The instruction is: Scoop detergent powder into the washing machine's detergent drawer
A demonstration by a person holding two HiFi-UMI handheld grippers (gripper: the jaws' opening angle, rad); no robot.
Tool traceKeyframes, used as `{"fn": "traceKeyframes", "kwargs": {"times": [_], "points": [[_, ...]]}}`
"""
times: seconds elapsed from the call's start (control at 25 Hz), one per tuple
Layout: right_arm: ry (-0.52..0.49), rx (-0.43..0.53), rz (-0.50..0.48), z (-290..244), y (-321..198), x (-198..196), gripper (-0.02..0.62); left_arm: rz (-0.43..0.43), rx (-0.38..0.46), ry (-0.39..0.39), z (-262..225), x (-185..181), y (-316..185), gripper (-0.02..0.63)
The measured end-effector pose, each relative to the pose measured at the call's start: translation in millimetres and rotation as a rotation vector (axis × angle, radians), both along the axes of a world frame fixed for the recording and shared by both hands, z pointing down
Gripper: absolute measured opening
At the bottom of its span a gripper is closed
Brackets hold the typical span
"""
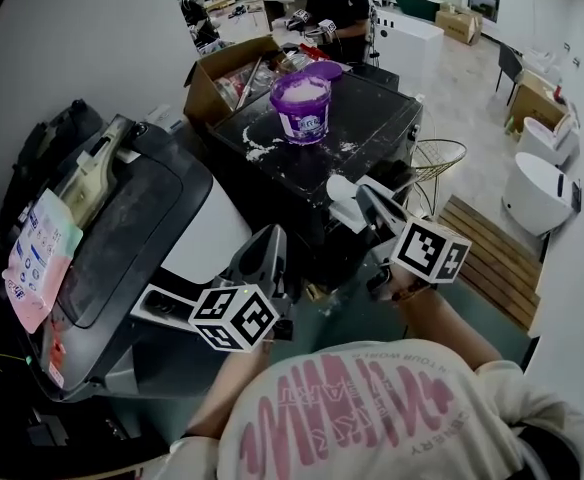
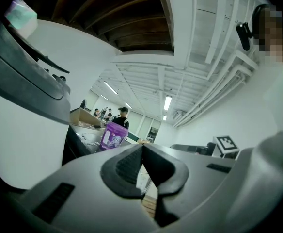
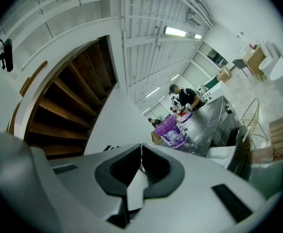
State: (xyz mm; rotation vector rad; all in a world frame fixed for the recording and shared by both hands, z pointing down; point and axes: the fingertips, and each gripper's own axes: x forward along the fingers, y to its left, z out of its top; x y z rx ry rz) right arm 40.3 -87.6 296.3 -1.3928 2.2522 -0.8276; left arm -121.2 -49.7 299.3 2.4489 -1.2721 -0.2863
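2 grippers are held level: left gripper (image 1: 268, 246) is pressed together, empty; right gripper (image 1: 370, 204) is pinched on what seems a white scoop (image 1: 344, 194), bowl pointed forward for powder. Purple detergent tub (image 1: 302, 106) is set open on washer top (image 1: 377, 103), well apart.

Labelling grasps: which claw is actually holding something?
The right claw. It is shut on the white scoop, whose handle shows pinched in it. The left claw is shut too, but with nothing in it.
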Motion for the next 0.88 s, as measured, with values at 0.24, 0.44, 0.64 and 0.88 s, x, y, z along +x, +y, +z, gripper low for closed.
{"fn": "traceKeyframes", "kwargs": {"times": [0.24, 0.44, 0.64, 0.88], "points": [[0.141, 0.048, -0.069, -9, -5, 10, 0.005, -0.073, -0.022, -0.044, 3, 17, -8, 0.0], [0.262, 0.057, -0.125, -3, -3, 27, 0.004, -0.118, -0.056, -0.032, 8, 40, -7, 0.001], [0.347, 0.06, -0.151, 6, -1, 48, 0.005, -0.127, -0.066, -0.023, 11, 66, -3, 0.0], [0.39, 0.034, -0.184, 27, 12, 59, 0.004, -0.128, -0.1, -0.043, 23, 86, 4, 0.0]]}}
